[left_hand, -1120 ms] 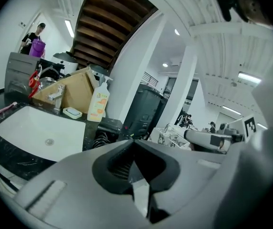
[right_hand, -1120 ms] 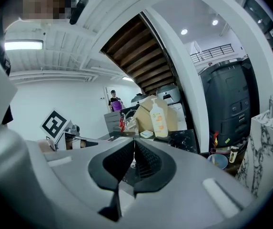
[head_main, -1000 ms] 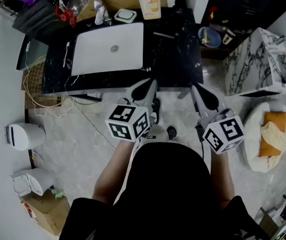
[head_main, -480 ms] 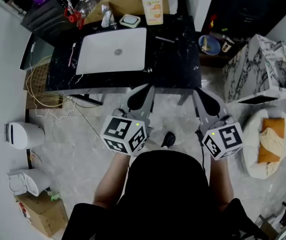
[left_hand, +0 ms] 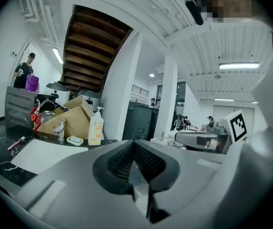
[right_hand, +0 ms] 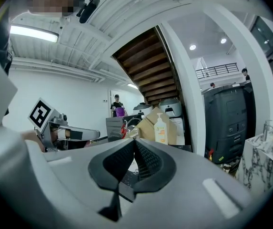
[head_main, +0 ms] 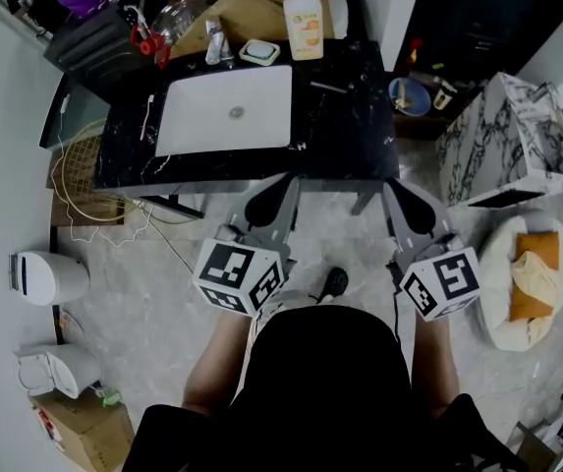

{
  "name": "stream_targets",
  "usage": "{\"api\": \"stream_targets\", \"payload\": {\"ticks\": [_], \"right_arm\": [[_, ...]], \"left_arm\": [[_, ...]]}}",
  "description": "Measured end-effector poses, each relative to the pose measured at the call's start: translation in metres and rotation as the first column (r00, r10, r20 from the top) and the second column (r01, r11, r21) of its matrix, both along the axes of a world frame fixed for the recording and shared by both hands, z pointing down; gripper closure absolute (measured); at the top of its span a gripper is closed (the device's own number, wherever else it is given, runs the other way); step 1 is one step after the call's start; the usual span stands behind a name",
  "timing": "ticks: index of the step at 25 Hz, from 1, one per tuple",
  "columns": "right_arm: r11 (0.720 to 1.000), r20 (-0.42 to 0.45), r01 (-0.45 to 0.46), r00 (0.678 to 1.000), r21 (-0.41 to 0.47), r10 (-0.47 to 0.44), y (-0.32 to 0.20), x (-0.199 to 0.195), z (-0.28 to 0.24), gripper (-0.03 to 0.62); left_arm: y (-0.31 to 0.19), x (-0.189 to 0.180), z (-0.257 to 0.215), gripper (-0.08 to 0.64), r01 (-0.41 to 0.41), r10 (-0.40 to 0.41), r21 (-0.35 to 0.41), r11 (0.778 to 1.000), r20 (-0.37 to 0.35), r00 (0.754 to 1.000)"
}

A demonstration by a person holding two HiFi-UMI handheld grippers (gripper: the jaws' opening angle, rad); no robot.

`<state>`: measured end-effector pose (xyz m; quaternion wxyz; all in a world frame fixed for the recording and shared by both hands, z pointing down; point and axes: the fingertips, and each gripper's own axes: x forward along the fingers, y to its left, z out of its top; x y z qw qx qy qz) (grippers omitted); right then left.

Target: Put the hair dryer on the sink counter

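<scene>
The sink counter (head_main: 350,116) is black marble with a white basin (head_main: 224,109) set in it, straight ahead of me. A soap bottle (head_main: 304,6), a soap dish (head_main: 259,52) and a tap (head_main: 212,37) stand along its back edge. I can make out no hair dryer in any view. My left gripper (head_main: 281,183) (left_hand: 133,142) is shut and holds nothing, its tip just short of the counter's front edge. My right gripper (head_main: 393,187) (right_hand: 134,141) is level with it to the right, also shut with nothing in it.
A marble-patterned cabinet (head_main: 512,126) stands right of the counter, with a round cushion (head_main: 532,273) on the floor below it. Two white appliances (head_main: 50,270) and a cardboard box (head_main: 75,416) sit on the floor at left. A blue bowl (head_main: 414,72) lies beside the counter.
Both grippers have lifted a little, and the left one has rolled slightly. The counter now sits a bit higher in the head view. The jaws stayed shut.
</scene>
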<state>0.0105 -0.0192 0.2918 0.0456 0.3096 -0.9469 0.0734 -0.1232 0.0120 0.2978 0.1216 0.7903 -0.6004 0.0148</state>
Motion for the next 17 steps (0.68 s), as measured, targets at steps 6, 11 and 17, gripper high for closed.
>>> {"api": "stream_targets", "payload": {"ticks": [6,11,17], "right_arm": [[1.0,0.001,-0.009,1.0,0.009,0.009,0.0037,-0.007,-0.0056,0.583],[1.0,0.0,-0.003,1.0,0.018,0.003,0.0078,-0.0108,-0.0074,0.583],[1.0,0.003,-0.008,1.0,0.013,0.008,0.0085,-0.0087,-0.0036,0.583]], "left_arm": [[0.0051,-0.0059,-0.0014,0.561,-0.01,0.01,-0.003,1.0,-0.004,1.0],[0.0073,-0.0065,-0.0025,0.561,-0.016,0.016,-0.002,1.0,0.001,1.0],[0.0055,-0.0057,0.0008,0.561,-0.015,0.015,-0.002,1.0,0.006,1.0]]}}
